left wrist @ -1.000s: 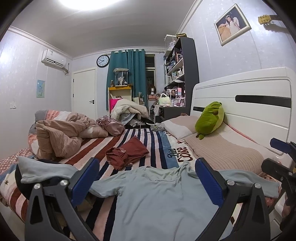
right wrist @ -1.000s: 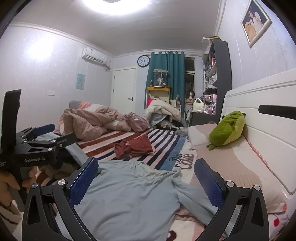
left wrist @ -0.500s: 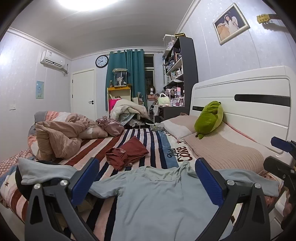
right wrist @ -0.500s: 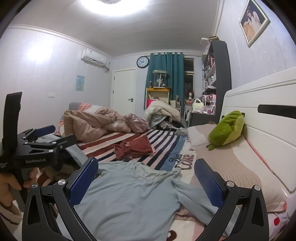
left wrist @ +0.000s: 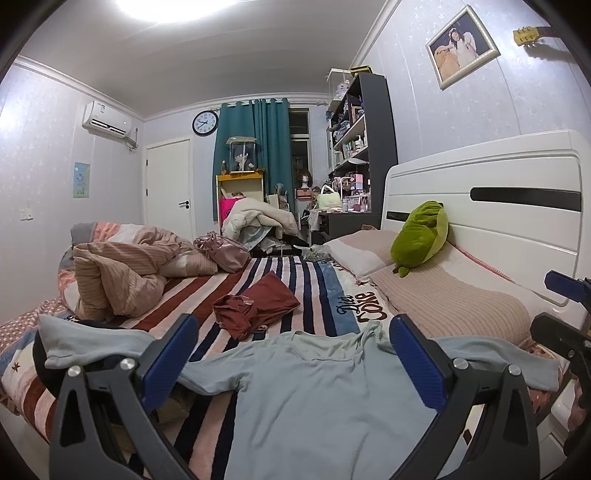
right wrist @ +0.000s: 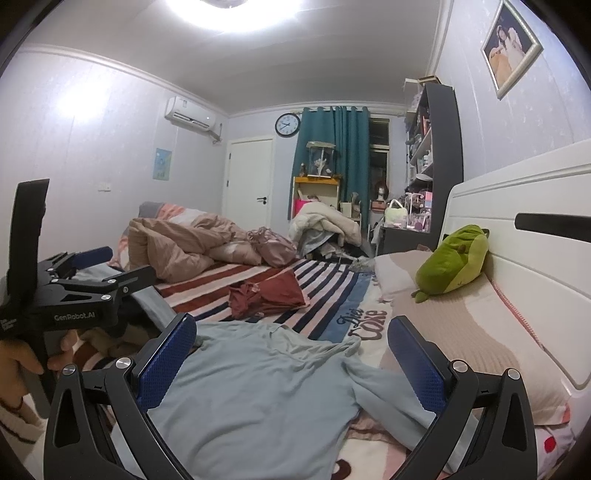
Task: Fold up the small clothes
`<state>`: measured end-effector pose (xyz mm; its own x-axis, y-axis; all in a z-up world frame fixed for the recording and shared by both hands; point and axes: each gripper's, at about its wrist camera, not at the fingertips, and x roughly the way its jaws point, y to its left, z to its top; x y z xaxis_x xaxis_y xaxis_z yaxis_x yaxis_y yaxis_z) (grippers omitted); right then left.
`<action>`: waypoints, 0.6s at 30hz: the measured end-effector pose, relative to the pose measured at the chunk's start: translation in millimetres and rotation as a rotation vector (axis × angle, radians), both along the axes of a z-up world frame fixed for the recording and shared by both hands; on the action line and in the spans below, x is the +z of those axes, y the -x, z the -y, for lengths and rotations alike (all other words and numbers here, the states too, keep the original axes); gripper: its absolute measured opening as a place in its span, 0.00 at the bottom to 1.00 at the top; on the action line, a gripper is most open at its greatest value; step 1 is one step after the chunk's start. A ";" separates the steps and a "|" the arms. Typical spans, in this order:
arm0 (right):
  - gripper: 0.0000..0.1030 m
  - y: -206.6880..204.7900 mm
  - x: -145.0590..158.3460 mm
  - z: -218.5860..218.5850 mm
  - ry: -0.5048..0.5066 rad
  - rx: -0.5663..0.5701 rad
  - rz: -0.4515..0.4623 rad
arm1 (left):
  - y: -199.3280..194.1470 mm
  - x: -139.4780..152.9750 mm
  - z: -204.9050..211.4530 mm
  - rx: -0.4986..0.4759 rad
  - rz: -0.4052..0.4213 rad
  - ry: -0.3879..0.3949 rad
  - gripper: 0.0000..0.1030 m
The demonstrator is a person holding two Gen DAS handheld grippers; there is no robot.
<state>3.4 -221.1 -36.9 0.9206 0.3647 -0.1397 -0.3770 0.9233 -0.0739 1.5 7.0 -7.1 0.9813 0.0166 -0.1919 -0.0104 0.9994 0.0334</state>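
Your left hand-held gripper (left wrist: 291, 363) and right hand-held gripper (right wrist: 291, 363) both gape wide — holding nothing — above the pale blue shirt (left wrist: 317, 402) spread flat on the bed (left wrist: 310, 280).

A bright ceiling light (left wrist: 177, 7) washes pale walls bearing a round clock (left wrist: 205, 122), an air conditioner (left wrist: 108, 122) and a framed picture (left wrist: 462, 46). Teal curtains (left wrist: 258, 147) hang beside a white door (left wrist: 168, 192) and a dark shelving unit (left wrist: 364, 147). A white headboard (left wrist: 480, 192) backs the striped bed (left wrist: 295, 280).

Left claw (left wrist: 291, 358) spread wide; right claw (right wrist: 291, 358) likewise, seemingly empty.
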 end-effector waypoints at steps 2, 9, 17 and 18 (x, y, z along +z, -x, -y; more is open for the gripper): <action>1.00 -0.3 0.1 0.8 -0.001 0.001 0.000 | 0.4 -0.4 -0.5 0.002 0.001 -0.001 0.99; 1.00 -1.2 0.2 1.9 -0.007 -0.002 -0.005 | 0.4 -2.3 -5.4 0.010 -0.009 0.003 0.99; 1.00 -4.0 -3.6 -0.6 -0.005 -0.004 0.009 | -2.2 -7.2 -24.9 0.026 -0.044 0.034 0.99; 1.00 -5.7 -4.6 -1.2 -0.010 0.011 0.002 | -2.8 -7.9 -28.4 0.030 -0.047 0.037 0.99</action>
<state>9.1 -219.9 -41.5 0.9168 0.3761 -0.1345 -0.3869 0.9198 -0.0652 4.4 35.4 -15.0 0.9703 0.0381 -0.2388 -0.0398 0.9992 -0.0022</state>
